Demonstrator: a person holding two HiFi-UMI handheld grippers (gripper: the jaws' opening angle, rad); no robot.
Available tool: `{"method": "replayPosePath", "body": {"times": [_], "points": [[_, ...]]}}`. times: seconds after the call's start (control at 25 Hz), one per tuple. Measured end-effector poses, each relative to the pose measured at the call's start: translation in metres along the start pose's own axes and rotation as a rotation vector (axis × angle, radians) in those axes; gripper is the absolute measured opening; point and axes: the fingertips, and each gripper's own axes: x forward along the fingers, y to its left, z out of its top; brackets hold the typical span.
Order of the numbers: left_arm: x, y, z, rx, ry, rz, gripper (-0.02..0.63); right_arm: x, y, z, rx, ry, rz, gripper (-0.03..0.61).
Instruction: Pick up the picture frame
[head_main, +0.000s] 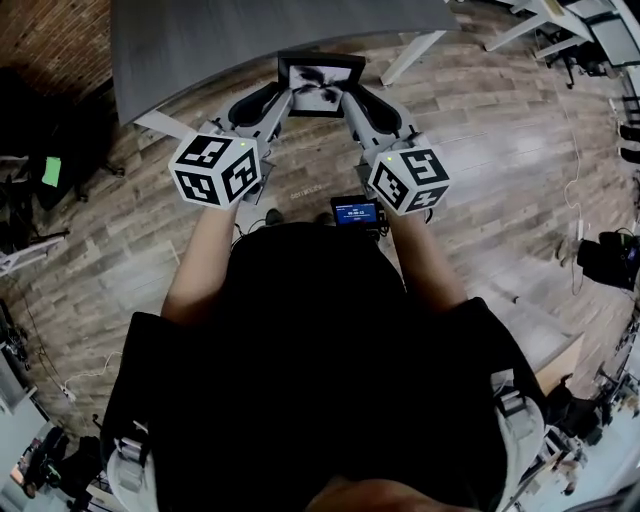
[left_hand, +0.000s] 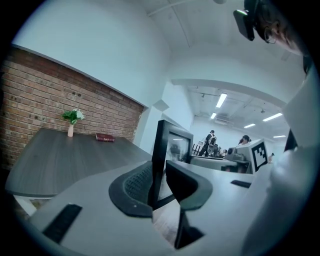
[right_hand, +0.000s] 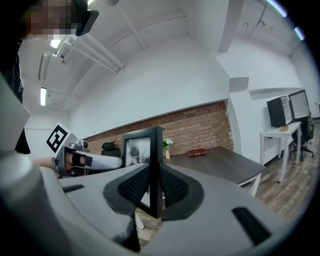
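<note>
Picture frame (head_main: 320, 87) print indistinct; table (head_main: 250, 40) cut off at top.

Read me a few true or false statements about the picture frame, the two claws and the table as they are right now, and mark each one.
1. The left claw is clamped on the left edge of the picture frame. True.
2. The picture frame lies flat on the dark table. False: it is held upright, clear of the table, with the wood floor below it.
3. A red book and a small vase with a plant are on the table. True.
4. The right claw hangs open and empty. False: it is shut on the frame's right edge.
</note>
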Motion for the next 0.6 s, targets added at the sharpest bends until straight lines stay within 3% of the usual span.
{"method": "replayPosePath", "body": {"times": [0.6], "points": [[0.005, -0.012, -0.007, -0.002, 0.035, -0.023, 0.078, -0.009, -0.008, 0.005, 0.006, -0.023, 0.002, 0.066]]}}
